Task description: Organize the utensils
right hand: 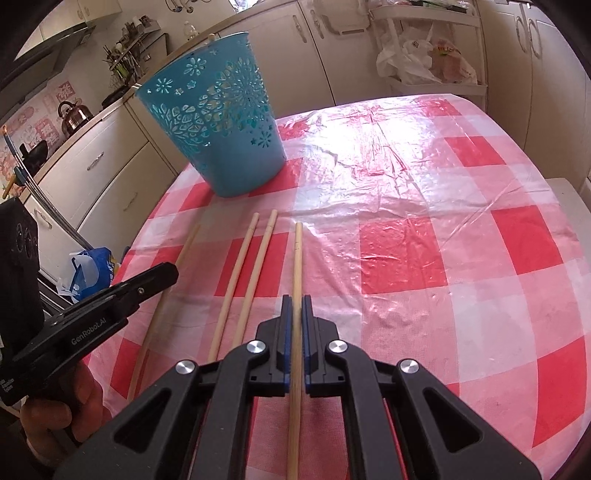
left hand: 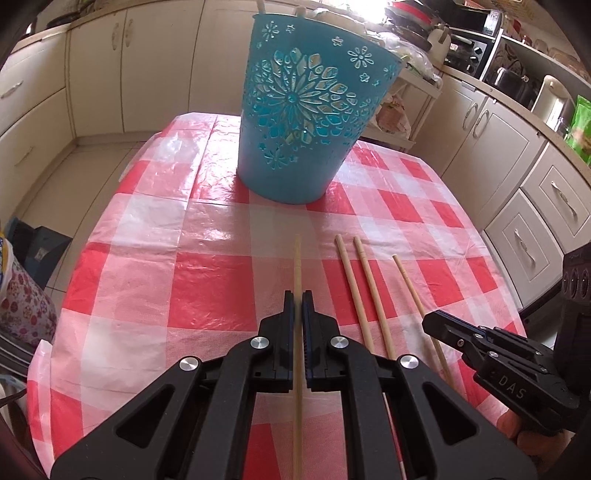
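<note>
Each clamp pinches one wooden chopstick.
Left gripper (left hand: 298,295) and right gripper (right hand: 297,299) grip smooth round sticks; perforated blue plastic bucket (left hand: 306,110) behind.

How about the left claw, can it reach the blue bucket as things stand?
Probably yes. The left claw, shut on a chopstick, faces the blue bucket across bare tablecloth; the two loose chopsticks lie off to its right.

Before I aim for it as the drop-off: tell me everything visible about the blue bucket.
The blue bucket looks like plastic, tapering toward its base, its wall pierced with flower and snowflake cutouts. It stands upright on the red-and-white checked tablecloth, beyond the chopsticks. Two stick tips poke above its rim. Neither gripper touches it.
</note>
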The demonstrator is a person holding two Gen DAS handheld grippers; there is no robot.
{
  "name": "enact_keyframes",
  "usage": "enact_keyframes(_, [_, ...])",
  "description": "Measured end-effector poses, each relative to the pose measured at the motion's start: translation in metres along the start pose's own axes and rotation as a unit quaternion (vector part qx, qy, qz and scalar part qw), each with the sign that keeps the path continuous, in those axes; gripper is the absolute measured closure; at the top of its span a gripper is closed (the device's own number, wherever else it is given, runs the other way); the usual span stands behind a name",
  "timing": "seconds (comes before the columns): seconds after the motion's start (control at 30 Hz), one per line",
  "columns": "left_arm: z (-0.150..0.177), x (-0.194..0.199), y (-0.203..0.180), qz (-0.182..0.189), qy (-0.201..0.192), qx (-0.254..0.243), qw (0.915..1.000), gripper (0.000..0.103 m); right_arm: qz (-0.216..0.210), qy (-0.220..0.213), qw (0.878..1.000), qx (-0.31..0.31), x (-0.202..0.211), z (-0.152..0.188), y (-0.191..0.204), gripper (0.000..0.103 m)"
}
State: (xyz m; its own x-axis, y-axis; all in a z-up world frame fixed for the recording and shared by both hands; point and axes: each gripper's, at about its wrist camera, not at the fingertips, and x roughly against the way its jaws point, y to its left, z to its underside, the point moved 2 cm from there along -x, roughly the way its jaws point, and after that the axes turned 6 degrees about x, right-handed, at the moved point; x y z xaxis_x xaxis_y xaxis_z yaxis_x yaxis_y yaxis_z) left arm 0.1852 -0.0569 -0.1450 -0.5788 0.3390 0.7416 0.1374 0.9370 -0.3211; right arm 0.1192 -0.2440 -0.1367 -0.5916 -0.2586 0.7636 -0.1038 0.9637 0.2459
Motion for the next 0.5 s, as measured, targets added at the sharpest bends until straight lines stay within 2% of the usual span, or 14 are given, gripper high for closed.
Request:
enact_keyframes(0.3, [0.004,-0.005,0.004,-0.001,0.006,0.004,1.0000,0.099,0.001,0.001,1.000,-0.004,0.003,0.004,-0.003,0.097])
enact_keyframes(0.5, [0.003,-0.012,0.003,-0.013,0.025,0.001,0.9996,0.099,0.043,0.020,0.997,0.056,0.000,0.000,0.013,0.097])
